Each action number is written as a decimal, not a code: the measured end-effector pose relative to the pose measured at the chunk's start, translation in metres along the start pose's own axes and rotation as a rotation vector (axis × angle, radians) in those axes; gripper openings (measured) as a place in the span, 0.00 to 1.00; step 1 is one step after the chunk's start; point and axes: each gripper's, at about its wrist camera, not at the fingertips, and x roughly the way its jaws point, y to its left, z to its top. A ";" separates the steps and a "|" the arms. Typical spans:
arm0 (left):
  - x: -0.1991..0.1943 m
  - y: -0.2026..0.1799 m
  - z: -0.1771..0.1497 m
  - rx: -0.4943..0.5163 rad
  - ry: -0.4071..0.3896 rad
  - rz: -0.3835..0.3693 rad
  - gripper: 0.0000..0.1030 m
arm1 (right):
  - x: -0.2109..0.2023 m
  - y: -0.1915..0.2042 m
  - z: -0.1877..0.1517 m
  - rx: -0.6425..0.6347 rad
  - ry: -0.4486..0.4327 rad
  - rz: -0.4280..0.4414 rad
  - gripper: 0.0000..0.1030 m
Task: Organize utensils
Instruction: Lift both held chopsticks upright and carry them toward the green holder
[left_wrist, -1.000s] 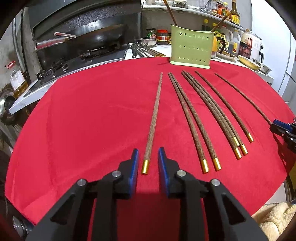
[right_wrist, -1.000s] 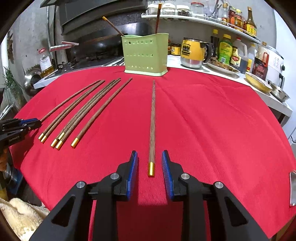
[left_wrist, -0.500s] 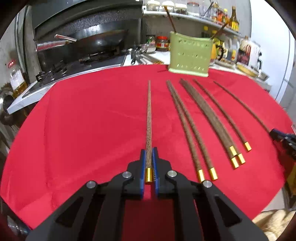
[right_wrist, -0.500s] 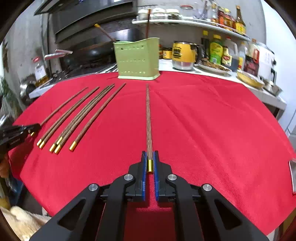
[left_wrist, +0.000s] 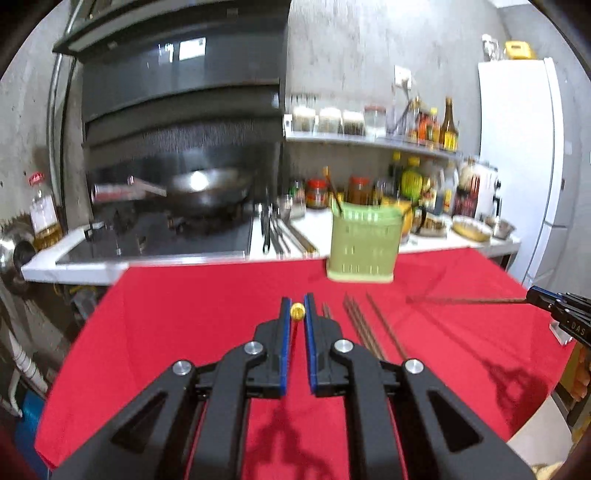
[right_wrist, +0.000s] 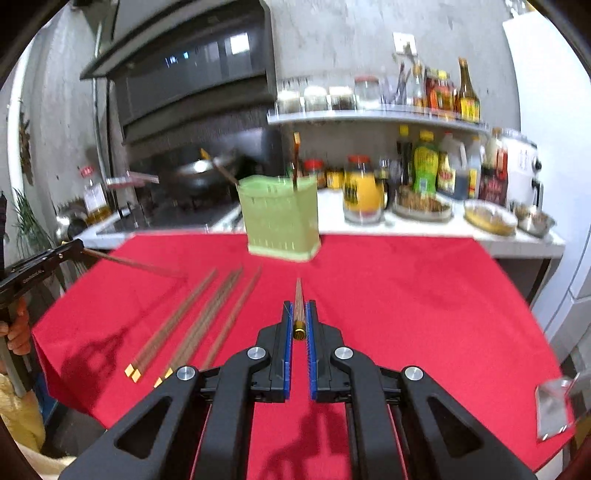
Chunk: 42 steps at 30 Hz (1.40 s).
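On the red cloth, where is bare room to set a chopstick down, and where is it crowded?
Bare: the red cloth right of the right gripper, up to the green holder, and the strip left of the left gripper. Crowded: the row of loose chopsticks between them.
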 end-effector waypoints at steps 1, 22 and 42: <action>-0.003 0.000 0.005 0.000 -0.018 0.000 0.06 | -0.004 0.002 0.008 -0.005 -0.019 0.004 0.07; -0.012 0.004 0.031 -0.012 -0.076 -0.031 0.06 | -0.019 0.017 0.083 -0.090 -0.137 0.000 0.07; 0.049 -0.008 -0.008 0.034 0.219 -0.025 0.06 | 0.033 0.006 0.045 -0.099 0.034 -0.092 0.09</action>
